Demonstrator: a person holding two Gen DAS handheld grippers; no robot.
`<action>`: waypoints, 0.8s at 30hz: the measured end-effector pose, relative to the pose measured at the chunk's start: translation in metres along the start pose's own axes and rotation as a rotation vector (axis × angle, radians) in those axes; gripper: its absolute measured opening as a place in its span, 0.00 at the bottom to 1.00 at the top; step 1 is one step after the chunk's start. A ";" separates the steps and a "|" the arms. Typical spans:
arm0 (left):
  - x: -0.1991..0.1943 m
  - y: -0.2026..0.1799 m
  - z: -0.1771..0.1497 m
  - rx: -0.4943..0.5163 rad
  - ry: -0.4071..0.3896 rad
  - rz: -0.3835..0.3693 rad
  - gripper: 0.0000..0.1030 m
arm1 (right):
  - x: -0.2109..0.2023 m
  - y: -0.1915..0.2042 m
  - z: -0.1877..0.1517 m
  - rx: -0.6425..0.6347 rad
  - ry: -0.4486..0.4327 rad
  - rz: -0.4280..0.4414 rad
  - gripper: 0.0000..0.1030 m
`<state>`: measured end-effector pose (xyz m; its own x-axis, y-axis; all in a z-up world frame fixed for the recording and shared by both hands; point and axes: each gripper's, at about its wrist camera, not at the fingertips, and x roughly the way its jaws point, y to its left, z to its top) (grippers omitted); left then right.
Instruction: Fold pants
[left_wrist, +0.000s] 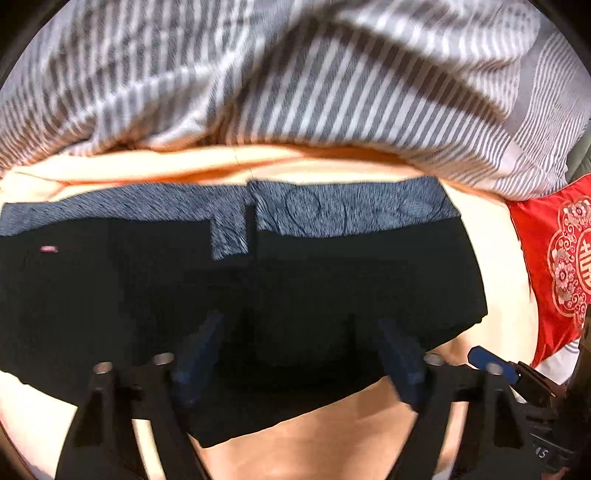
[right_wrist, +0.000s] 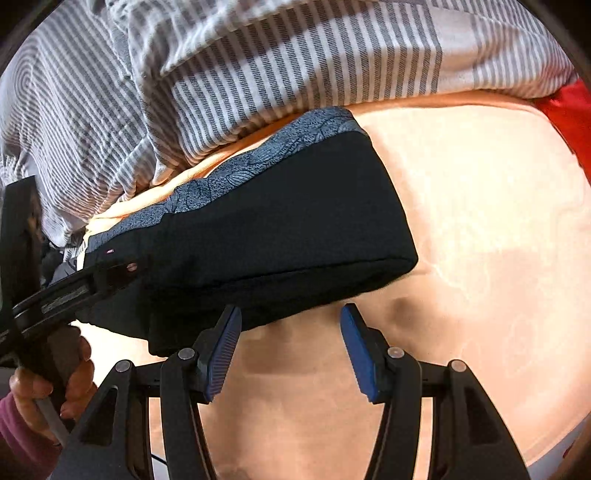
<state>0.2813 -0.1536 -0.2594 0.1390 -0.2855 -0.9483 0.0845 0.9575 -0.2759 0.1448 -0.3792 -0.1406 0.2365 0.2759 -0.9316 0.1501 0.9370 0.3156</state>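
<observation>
Right wrist: hand-held gripper (right_wrist: 290, 325) wide open, beside pants (right_wrist: 280, 229).

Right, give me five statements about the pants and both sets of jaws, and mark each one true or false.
1. The pants lie on a peach-coloured sheet. True.
2. The right gripper is clamped on the pants. False: its jaws stand open over bare sheet, just beside the pants' near edge.
3. The pants have a blue patterned waistband. True.
4. The left gripper has its jaws shut. False: they are spread apart, over the dark fabric.
5. A red cushion lies to the left of the pants in the left wrist view. False: it is on the right; a striped duvet lies beyond the pants.
</observation>
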 end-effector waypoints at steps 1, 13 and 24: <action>0.000 -0.001 -0.001 0.000 0.005 -0.001 0.65 | 0.001 0.000 0.000 0.002 0.005 0.010 0.58; 0.004 -0.003 -0.034 0.043 0.044 0.050 0.09 | 0.001 -0.014 0.003 0.038 0.015 0.031 0.58; -0.014 0.008 -0.044 0.048 0.021 0.136 0.09 | -0.010 -0.032 0.012 0.068 -0.042 -0.040 0.52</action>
<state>0.2370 -0.1403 -0.2549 0.1314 -0.1518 -0.9796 0.1135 0.9840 -0.1372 0.1490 -0.4143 -0.1396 0.2687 0.2278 -0.9359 0.2246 0.9300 0.2908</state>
